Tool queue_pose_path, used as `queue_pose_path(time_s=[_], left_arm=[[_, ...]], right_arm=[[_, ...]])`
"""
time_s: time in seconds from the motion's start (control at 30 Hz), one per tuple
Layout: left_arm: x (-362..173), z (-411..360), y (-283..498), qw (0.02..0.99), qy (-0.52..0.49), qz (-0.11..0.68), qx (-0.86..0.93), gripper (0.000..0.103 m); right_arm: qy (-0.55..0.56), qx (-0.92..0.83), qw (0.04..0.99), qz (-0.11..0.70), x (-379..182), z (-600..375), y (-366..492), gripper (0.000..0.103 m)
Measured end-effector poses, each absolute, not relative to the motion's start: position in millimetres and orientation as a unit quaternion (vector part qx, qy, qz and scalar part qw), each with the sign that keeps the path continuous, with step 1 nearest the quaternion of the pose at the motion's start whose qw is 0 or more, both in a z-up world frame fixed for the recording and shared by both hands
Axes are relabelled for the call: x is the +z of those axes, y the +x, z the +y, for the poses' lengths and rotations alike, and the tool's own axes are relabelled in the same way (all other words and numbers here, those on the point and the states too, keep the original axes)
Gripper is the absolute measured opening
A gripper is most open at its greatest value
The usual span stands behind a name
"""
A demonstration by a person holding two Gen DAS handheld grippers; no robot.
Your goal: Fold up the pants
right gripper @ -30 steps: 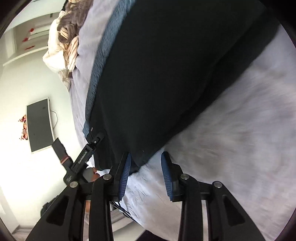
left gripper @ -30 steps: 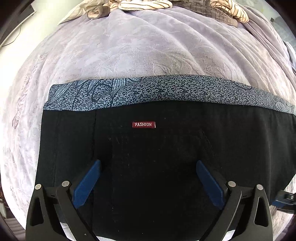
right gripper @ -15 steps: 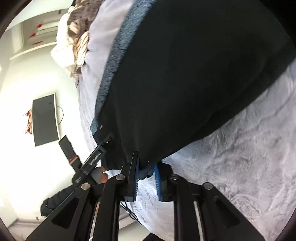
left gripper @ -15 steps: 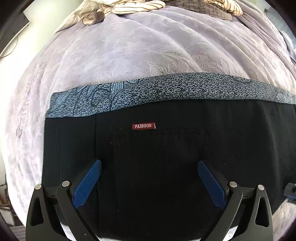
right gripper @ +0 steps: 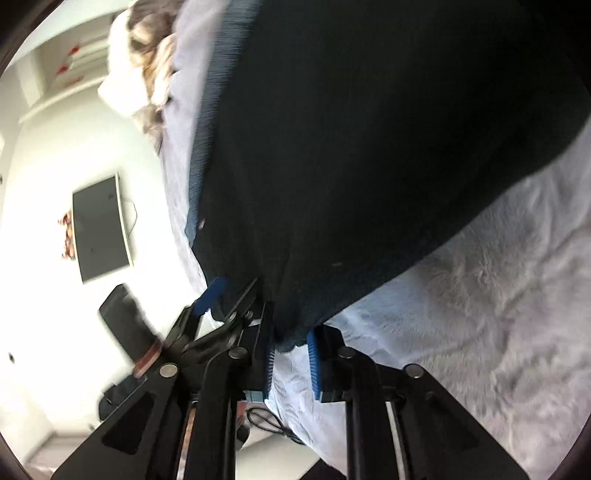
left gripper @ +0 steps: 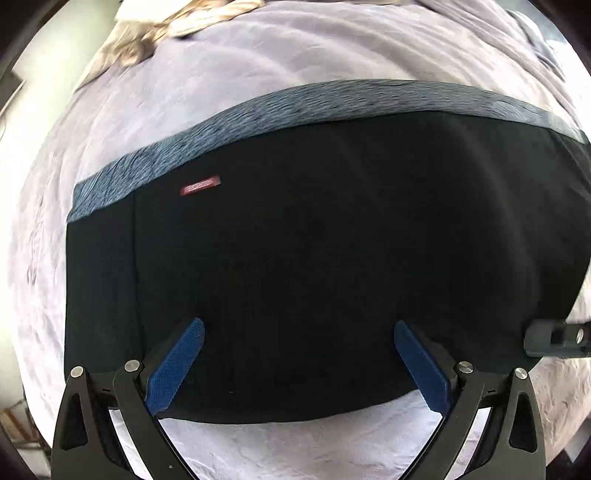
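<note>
Black pants (left gripper: 314,240) with a blue patterned waistband (left gripper: 295,107) and a small red label (left gripper: 200,185) lie flat on a lilac bedspread (left gripper: 258,48). My left gripper (left gripper: 297,354) is open, its blue pads spread wide over the pants' near edge. In the right wrist view the pants (right gripper: 369,147) fill the upper frame, and my right gripper (right gripper: 291,354) is shut on the corner of their near edge. The left gripper (right gripper: 210,295) shows beside it.
Crumpled striped and beige bedding (left gripper: 166,33) lies at the far end of the bed. The right gripper's body (left gripper: 554,338) shows at the right edge. A wall-mounted television (right gripper: 99,229) and white wall are beyond the bed's side.
My right gripper closed from open onto the pants' corner. The left view has shifted: the pants' near edge and the bedspread below it now show, and the label moved up-left.
</note>
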State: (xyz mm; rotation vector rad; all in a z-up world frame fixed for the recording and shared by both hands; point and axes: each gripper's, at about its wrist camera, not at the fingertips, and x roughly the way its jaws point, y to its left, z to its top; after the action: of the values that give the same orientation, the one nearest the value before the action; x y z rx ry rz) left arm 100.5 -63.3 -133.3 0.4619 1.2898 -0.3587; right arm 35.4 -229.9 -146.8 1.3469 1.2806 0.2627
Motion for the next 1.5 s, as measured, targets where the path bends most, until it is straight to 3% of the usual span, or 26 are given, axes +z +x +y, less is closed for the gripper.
queue_pose_path(time_s=[0.13,0.27,0.47,0.53,0.6,0.73,0.87,1.13,1.5], left_arm=[[-126,-57,99,0.756,0.221,0.596,-0.154,0.103],[-102,-25,106,0.777,0.182,0.587,-0.135,0.103],[-119,30,137,0.783,0.144,0.603,-0.046,0.103],[-121,40,140,0.778,0.116,0.616,-0.043,0.103],[-114,45,137,0.779,0.133,0.612,-0.026,0.103],[-93,52,118,0.78,0.149,0.607,-0.025,0.103],[-68,49,86,0.781,0.146,0.605,-0.05,0.103],[-45,-79,58,0.773,0.168,0.589,-0.163,0.103],[-54,-211,51,0.763,0.188,0.587,-0.193,0.103]], right_arm=[[0.501,0.078,0.598,0.62,-154,-229,31,0.019],[0.489,0.076,0.605,0.624,-130,-242,14,0.028],[0.363,0.079,0.734,0.569,-60,-253,34,0.029],[0.348,0.057,0.738,0.576,-66,-253,40,0.039],[0.322,0.034,0.718,0.616,-90,-259,40,0.04],[0.354,0.023,0.7,0.62,-88,-277,14,0.04],[0.361,0.001,0.698,0.618,-73,-297,-19,0.049],[0.431,-0.065,0.698,0.567,-44,-379,-55,0.049],[0.511,-0.231,0.709,0.429,-36,-585,-115,0.049]])
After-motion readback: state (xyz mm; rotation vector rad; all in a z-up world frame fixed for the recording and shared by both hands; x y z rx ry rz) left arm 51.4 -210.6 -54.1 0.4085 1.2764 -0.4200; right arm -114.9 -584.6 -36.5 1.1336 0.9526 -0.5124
